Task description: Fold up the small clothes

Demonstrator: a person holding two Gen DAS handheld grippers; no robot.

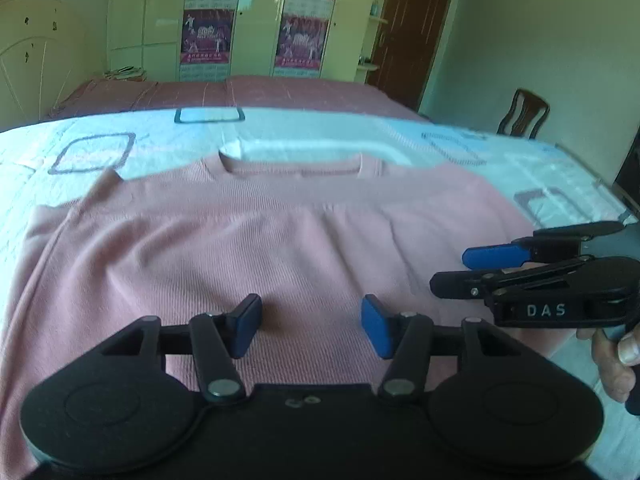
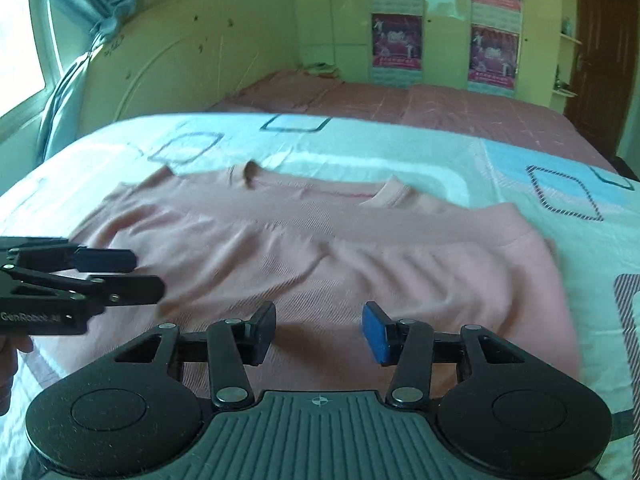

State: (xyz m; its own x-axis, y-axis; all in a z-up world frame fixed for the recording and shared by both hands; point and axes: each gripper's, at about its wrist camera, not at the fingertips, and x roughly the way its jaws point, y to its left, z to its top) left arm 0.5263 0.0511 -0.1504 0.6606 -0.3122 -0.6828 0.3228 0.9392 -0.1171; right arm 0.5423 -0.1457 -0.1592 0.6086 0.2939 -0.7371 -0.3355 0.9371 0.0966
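Blue rubber pads tip the left hand-held gripper, which hangs open and empty just above the near hem of a pink shirt spread on a bed. Beside it, to the right, the right hand-held gripper is likewise spread wide with nothing between its fingers, poised over the same near edge. Both tools appear placed for a two-point pinch of the hem, the likely opening of a fold toward the collar. Ribbed, soft knit marks the shirt, which lies with its neckline at the far side and its right portion already doubled over on itself, leaving a raised ridge across the cloth; shallow wrinkles run through the middle. Under it, a pale blue quilt printed with outlined squares covers the mattress, and a dusty-rose bedspread stretches beyond. Matte black plastic forms the grippers' linkages and round hubs. A thumb of the person's right hand shows at the frame's edge, wrapped on the handle.
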